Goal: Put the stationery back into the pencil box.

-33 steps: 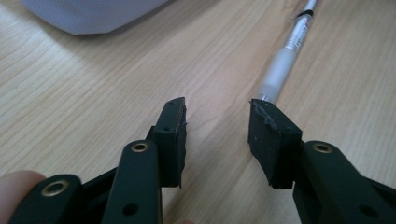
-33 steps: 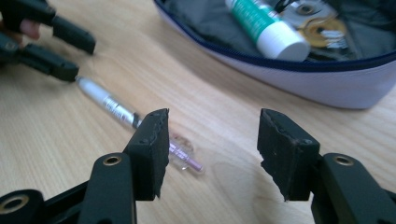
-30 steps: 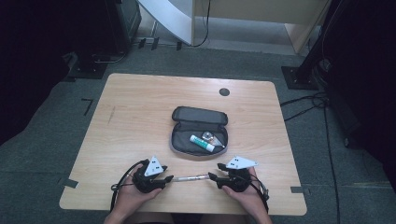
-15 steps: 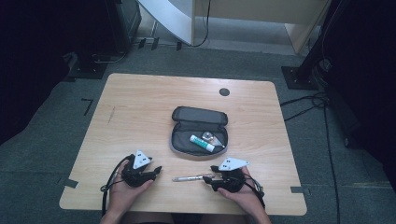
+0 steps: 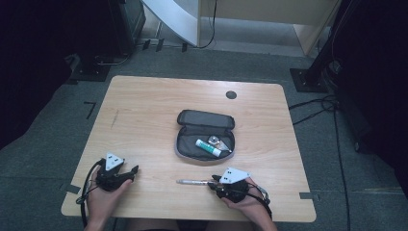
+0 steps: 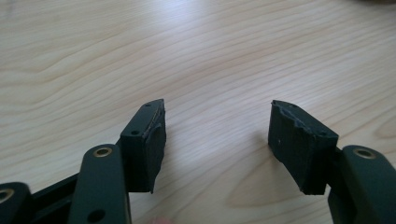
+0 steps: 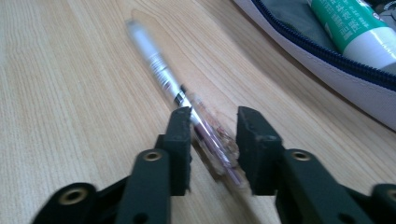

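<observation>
Here the pen (image 5: 193,182) lies level near the near edge of the table (image 5: 144,110), just in front of the open pencil case (image 5: 204,136), with its far end pointing left. The right gripper (image 5: 215,180) holds the pen's near end between its jaws; these have just been closing, and in the right gripper view the pen (image 7: 161,74) touches the left pad while a small gap remains at the right pad, so the grip does not look firm yet. The left gripper (image 5: 131,172), at the near left and well apart from the pen, has just been opening; its jaws stand apart over bare wood with nothing between them.

Judged by its look, the pen is light, stiff and slim, with a smooth clear barrel that may slip or roll between the pads. The ringed section beside the grip zone seems the surest hold. A green-and-white tube (image 5: 208,147) rests inside the case.
</observation>
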Demonstrator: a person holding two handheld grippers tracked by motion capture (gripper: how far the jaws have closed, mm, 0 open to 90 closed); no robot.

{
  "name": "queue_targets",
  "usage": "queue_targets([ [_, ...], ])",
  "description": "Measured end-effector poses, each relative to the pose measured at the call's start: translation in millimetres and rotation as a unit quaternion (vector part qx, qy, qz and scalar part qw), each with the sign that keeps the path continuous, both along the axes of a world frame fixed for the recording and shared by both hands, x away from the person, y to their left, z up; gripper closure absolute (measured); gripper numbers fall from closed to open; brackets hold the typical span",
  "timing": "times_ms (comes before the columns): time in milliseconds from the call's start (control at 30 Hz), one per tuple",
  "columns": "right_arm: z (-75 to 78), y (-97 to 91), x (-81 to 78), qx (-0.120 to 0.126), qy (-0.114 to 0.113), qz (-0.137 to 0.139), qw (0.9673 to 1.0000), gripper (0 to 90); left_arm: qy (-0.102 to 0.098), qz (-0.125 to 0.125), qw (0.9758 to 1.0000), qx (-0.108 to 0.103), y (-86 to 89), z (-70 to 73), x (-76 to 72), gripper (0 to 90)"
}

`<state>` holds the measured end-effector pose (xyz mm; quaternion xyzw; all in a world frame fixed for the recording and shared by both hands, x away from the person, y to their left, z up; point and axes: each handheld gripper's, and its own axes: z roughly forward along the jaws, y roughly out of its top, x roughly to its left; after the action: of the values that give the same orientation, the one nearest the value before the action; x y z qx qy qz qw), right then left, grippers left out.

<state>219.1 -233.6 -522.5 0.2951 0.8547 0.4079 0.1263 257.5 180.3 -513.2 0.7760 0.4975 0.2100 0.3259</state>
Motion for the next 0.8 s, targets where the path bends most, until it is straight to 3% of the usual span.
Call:
queue_targets([
  [133, -0.1, 2.3, -3.0, 0.006, 0.003, -0.010, 0.9999, 74.9, -0.006, 0.013, 0.9998, -0.017, 6.4, -2.6, -0.9, 34.1],
  [233, 0.1, 3.2, -3.8, 0.012, 0.011, -0.020, 0.9997, 75.4, -0.011, 0.011, 0.9999, 0.000, 2.9, -3.8, -1.4, 33.3],
  [333, 0.0, 4.5, -4.7, 0.020, 0.018, -0.022, 0.9994, 75.5, -0.010, 0.011, 0.9999, -0.001, 2.7, -3.8, -1.6, 32.8],
  [567, 2.9, 3.3, -7.4, 0.027, 0.013, -0.024, 0.9993, 76.0, -0.010, 0.014, 0.9999, 0.000, 2.9, -3.9, -1.5, 31.2],
  [800, 3.3, 3.2, -8.1, 0.022, 0.013, -0.017, 0.9995, 76.1, -0.010, 0.014, 0.9999, 0.000, 2.9, -3.9, -1.5, 31.2],
])
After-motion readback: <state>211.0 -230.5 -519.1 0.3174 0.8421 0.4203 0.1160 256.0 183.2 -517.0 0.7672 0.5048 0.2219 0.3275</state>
